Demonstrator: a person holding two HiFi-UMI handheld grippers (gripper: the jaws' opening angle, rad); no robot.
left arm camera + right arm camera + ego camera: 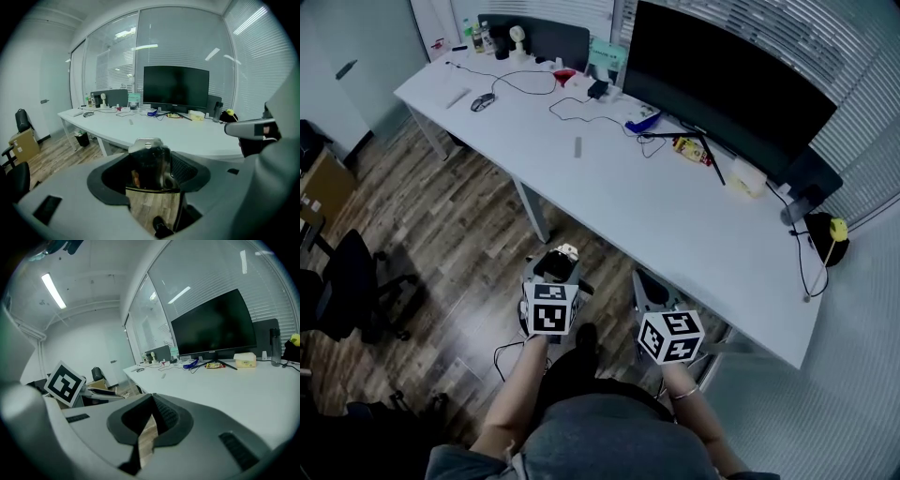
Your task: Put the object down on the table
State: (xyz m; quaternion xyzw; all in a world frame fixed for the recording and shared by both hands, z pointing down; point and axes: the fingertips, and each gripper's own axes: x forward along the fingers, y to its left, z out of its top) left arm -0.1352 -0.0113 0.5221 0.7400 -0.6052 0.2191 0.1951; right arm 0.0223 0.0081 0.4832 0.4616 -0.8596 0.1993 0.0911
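Head view: your left claw [557, 270] grasps the dark object [566, 252] over the floor [469, 234]; carry it toward 12 o'clock onto the tabletop [675, 216]. Left gripper view: it sits upright between the jaws, so release only at contact. Right gripper view: right claw [151, 408] clenched, empty.

Office, as I see it from the remote feed.
- One long white desk [675, 216], cables [572, 108] trailing across it.
- One large dark monitor [722, 84] on a stand; one mouse [482, 101].
- One black wheeled chair [342, 281] on wood-plank floor [459, 225].
- Slatted blinds [834, 47] behind the desk.
- Glass partition [112, 65] with frosted stripes.
- Ceiling strip light [52, 290].
- Waste bin [82, 139] under the desk.
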